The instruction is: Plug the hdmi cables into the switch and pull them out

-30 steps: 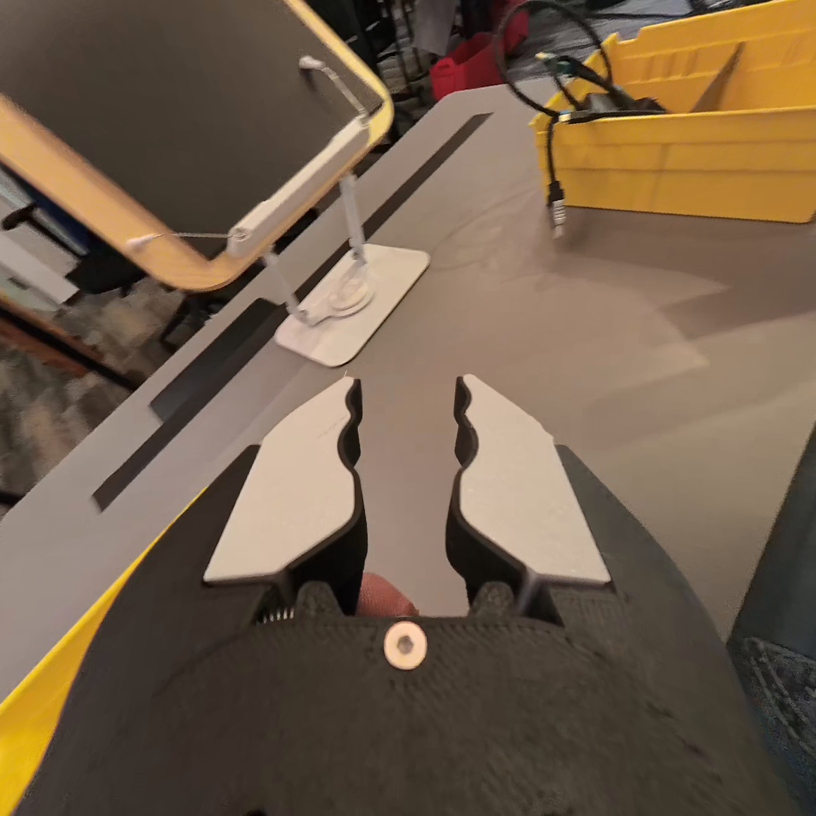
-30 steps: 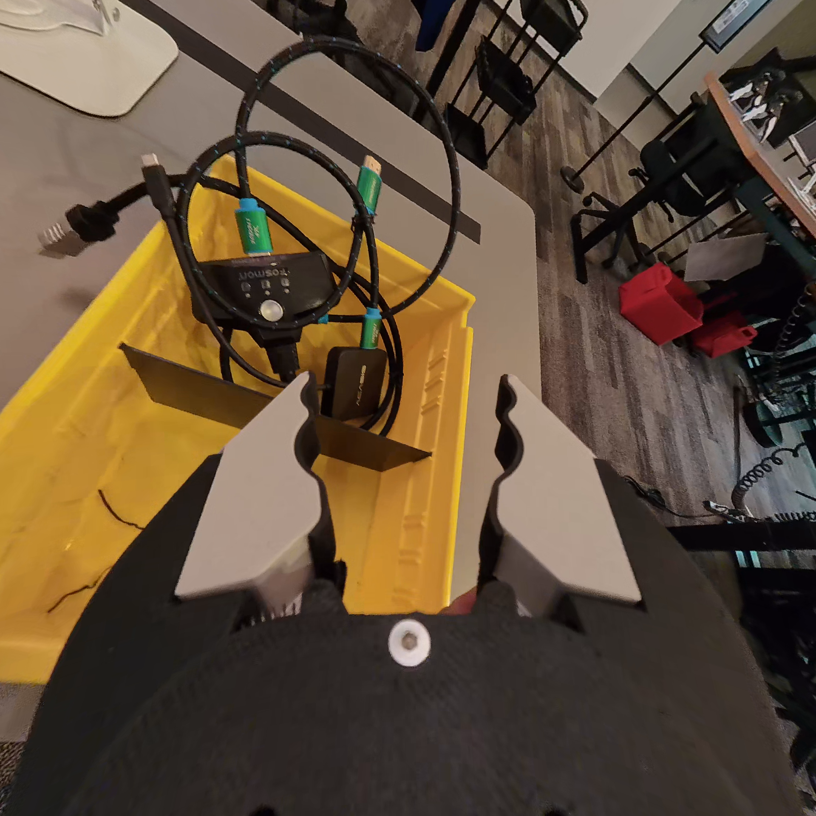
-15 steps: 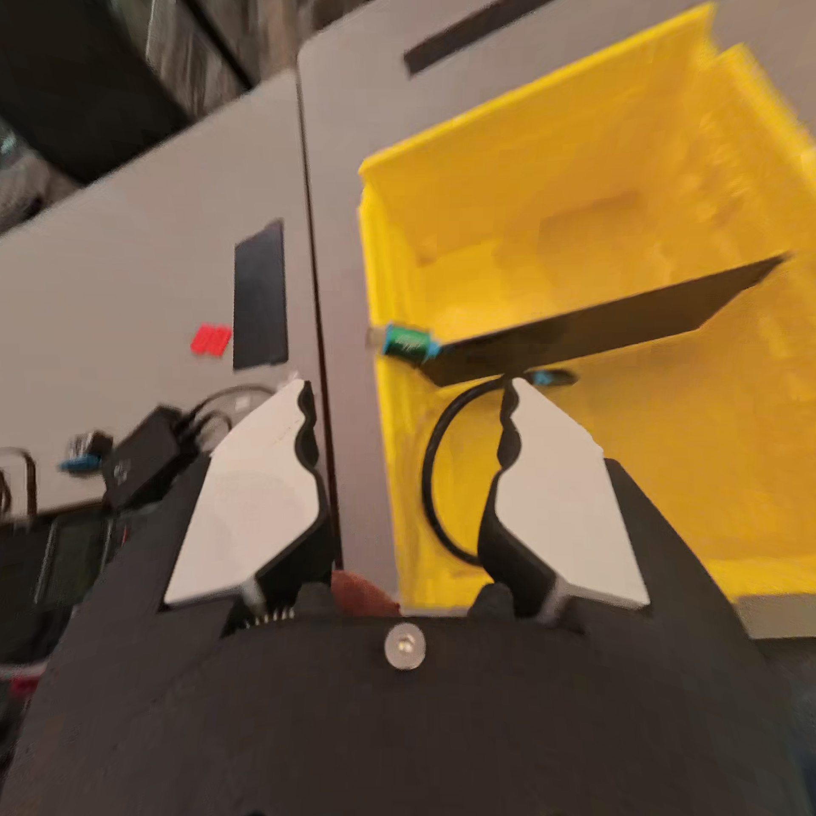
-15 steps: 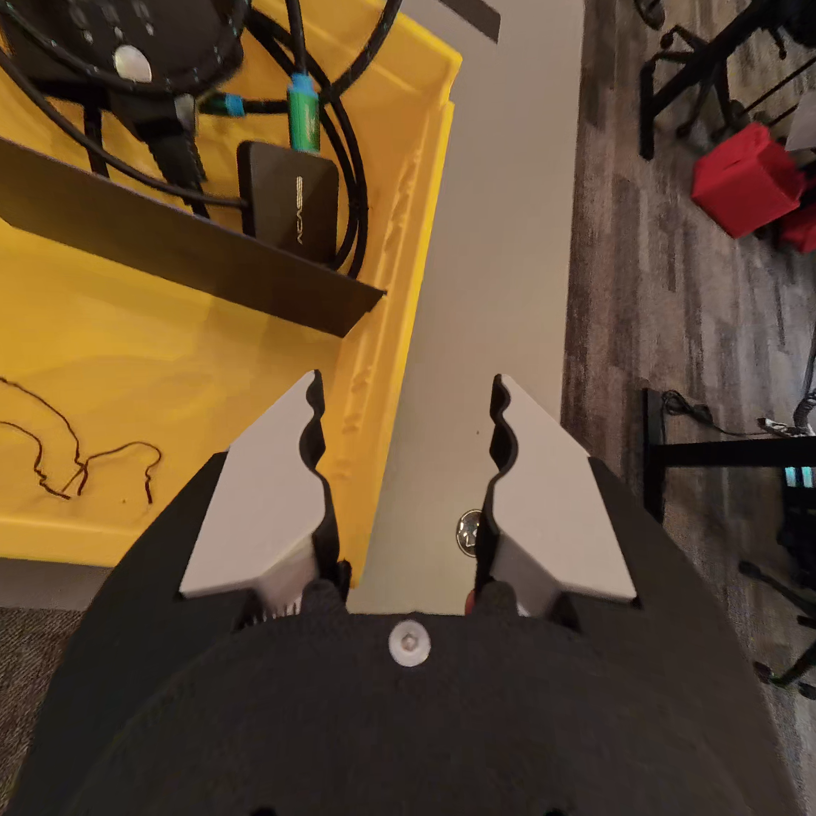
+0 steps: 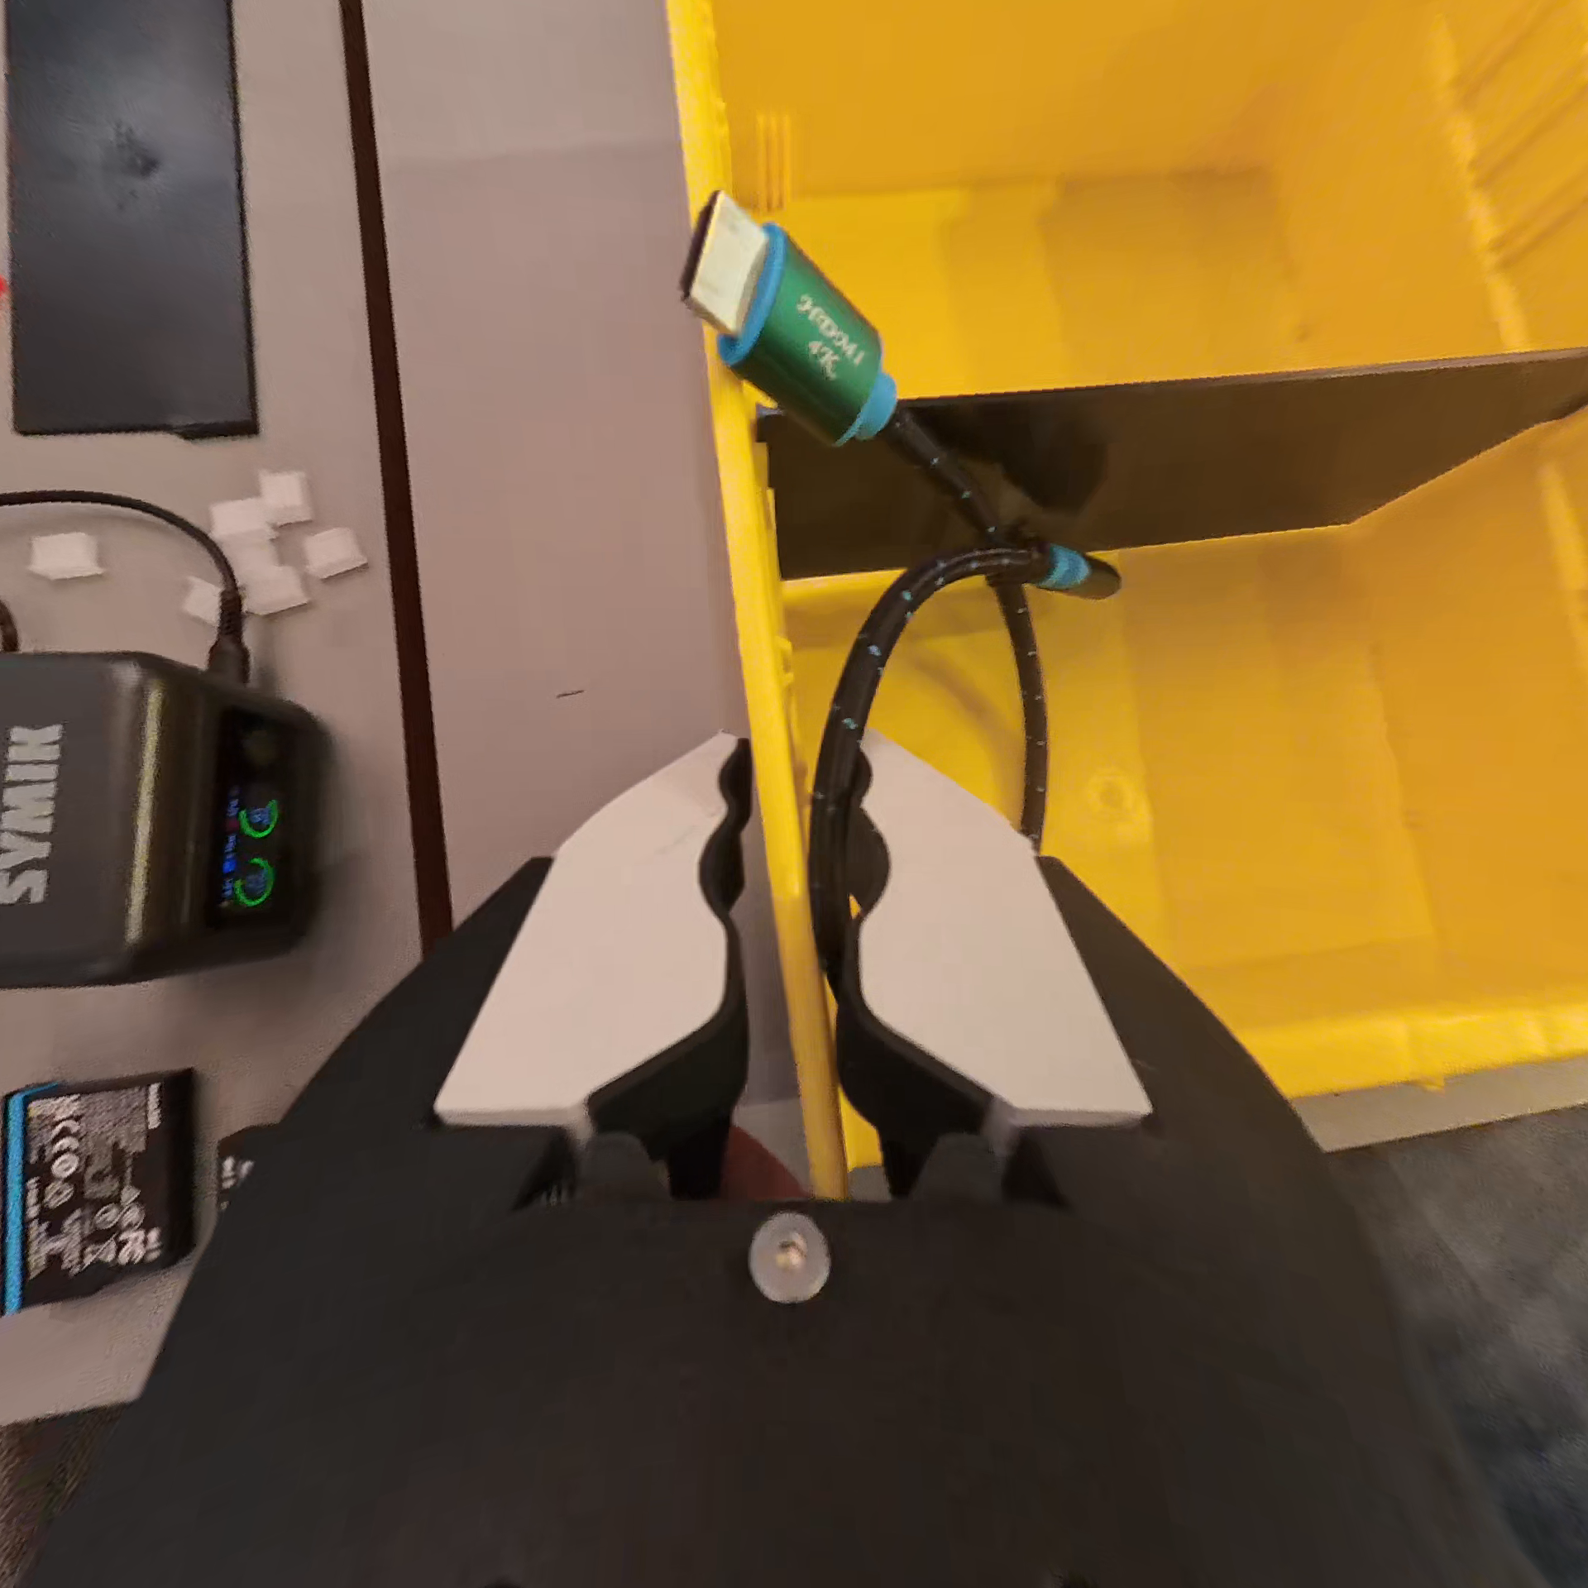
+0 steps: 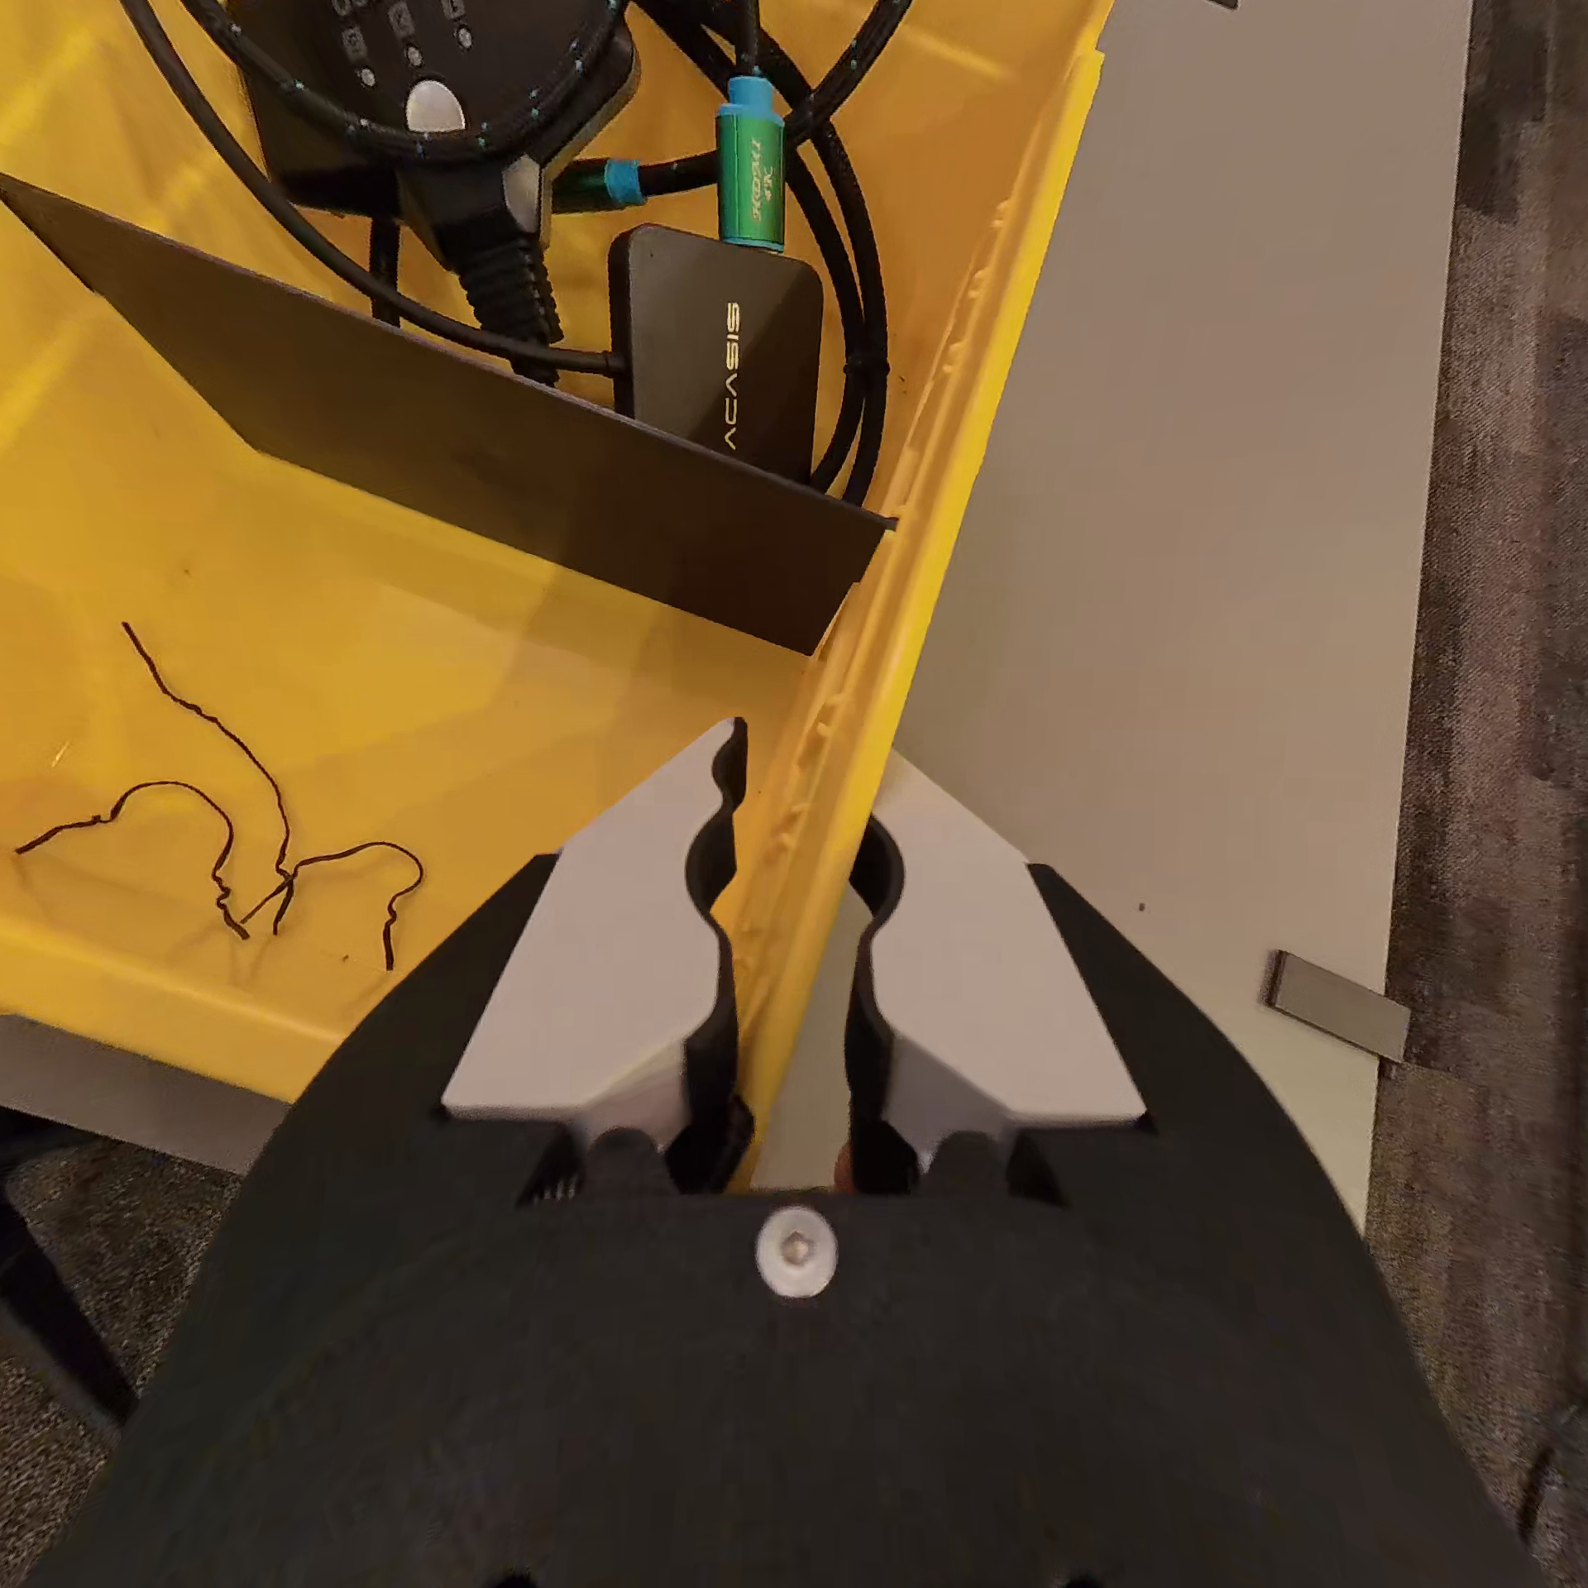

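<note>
Both grippers clench the yellow bin's [image 5: 1289, 1023] side walls: left gripper [image 5: 795, 778] on the left, right gripper [image 6: 803, 756] on the right. The switch [image 6: 430, 86], cut off at the far edge, lies inside under tangled hdmi cables [image 6: 859, 284].

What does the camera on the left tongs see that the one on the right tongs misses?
Only the left view shows a loose green HDMI plug poking over the bin's edge, a black charger and white scraps on the table. Only the right view shows the black switch, a small black box with a green plug in it, and a dark thread. Both show the yellow bin, its black divider, and tongs straddling a bin wall.
</note>
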Demonstrator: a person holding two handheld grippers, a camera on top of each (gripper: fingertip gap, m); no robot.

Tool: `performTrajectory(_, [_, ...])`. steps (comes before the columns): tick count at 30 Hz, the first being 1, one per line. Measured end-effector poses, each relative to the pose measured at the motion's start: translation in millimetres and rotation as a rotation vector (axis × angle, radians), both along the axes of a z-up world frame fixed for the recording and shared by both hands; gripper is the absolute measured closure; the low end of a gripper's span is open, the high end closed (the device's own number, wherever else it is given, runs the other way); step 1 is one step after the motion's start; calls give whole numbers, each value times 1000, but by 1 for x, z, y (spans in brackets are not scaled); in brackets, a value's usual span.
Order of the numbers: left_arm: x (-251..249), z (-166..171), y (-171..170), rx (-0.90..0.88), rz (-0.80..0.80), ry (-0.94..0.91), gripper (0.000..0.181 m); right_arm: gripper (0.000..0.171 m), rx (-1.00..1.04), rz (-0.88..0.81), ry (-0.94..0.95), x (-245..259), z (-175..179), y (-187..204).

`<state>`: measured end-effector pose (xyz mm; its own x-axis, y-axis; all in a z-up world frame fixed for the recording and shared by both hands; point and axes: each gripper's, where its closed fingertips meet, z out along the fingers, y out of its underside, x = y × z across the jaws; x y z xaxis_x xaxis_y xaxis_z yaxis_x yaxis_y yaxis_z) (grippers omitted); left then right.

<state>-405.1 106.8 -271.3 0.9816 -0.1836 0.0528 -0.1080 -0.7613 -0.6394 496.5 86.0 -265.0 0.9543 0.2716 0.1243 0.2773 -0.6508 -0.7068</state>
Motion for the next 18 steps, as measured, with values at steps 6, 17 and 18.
performTrajectory(6, [10,3,2,40,-34,-41,171,154,4,-5,23,-14,0,3])
performTrajectory(17, [38,31,0,186,-74,-122,171,142,19,141,70,-124,0,17])
performTrajectory(18, [40,37,0,209,-69,-134,171,138,25,169,70,-140,0,18])
